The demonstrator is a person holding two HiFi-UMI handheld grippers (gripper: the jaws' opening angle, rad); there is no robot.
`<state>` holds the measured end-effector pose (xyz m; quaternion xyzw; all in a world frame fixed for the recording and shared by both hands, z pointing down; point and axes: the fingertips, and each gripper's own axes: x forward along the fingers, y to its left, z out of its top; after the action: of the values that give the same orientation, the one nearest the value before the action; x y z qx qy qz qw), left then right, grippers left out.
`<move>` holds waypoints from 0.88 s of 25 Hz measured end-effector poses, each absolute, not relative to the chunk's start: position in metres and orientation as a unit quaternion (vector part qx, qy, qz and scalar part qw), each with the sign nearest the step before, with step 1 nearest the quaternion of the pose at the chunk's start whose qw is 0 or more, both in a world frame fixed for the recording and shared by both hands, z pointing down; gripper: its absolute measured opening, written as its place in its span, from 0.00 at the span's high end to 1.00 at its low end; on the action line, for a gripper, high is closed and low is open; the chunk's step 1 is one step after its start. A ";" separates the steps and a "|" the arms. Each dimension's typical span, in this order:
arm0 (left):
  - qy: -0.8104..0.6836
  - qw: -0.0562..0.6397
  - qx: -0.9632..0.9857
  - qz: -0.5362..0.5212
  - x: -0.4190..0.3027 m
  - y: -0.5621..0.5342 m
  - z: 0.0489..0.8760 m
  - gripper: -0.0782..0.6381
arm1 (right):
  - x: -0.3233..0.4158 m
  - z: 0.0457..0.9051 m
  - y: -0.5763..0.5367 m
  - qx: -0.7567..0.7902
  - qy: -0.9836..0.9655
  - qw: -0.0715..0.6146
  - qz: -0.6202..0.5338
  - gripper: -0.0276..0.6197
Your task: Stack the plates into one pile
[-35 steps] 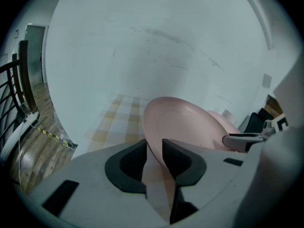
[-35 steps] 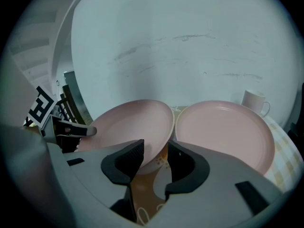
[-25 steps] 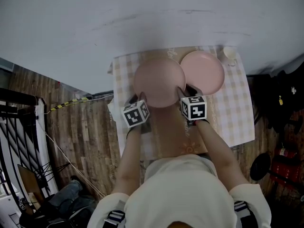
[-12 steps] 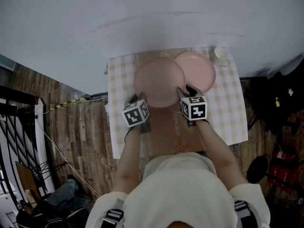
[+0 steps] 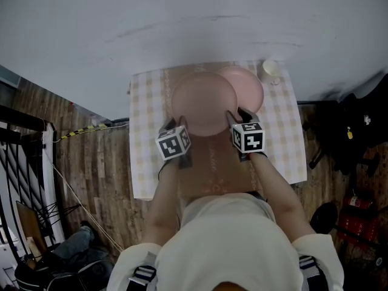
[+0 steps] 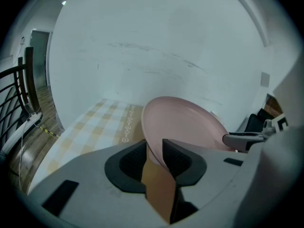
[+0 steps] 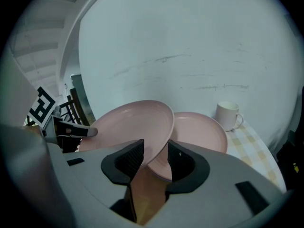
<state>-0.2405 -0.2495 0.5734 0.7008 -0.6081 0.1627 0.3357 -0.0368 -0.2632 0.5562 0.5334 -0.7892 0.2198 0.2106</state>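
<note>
Carrying one plate over to the other

Covering the table (image 5: 145,132) is a checked cloth with a plain brown strip down its middle, set against a pale wall. The held plate (image 5: 203,102), pink and the larger-looking of the two from the head view, hangs above the cloth between both tools, its far right edge overlapping the near left edge of the second plate (image 5: 250,85). That second plate, also pink, lies flat on the cloth toward the far right corner. The left gripper (image 5: 182,125) is clamped on the near left rim of the held plate, which passes right between its dark pads (image 6: 178,156); the right gripper (image 5: 233,116) is likewise closed on the near right rim, pads squeezing it from above and below. A white cup (image 5: 270,68) stands just beyond the second plate, near the table's far edge.

The step in hand looks like the transfer: the plate is lifted and only partly over its target. Next it needs to travel further right and away until centred over the second plate, be kept level, come down until it nests, and only then should both sets of jaws let go, staying clear of the cup
</note>
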 end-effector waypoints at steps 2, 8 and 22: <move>-0.607 0.336 0.701 0.164 -0.232 -0.248 0.573 0.76 | -0.028 0.555 -0.262 0.533 -0.790 0.210 0.219 0.73; -0.607 0.335 0.702 0.164 -0.208 -0.247 0.570 0.75 | -0.004 0.551 -0.262 0.533 -0.792 0.207 0.216 0.73; -0.599 0.324 0.711 0.175 -0.151 -0.255 0.568 0.75 | 0.052 0.549 -0.268 0.538 -0.790 0.202 0.215 0.73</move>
<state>-0.1505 -0.2552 0.5680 0.7114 -0.5985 0.1745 0.3244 0.0523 -0.2677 0.5488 0.5375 -0.7900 0.2149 0.2019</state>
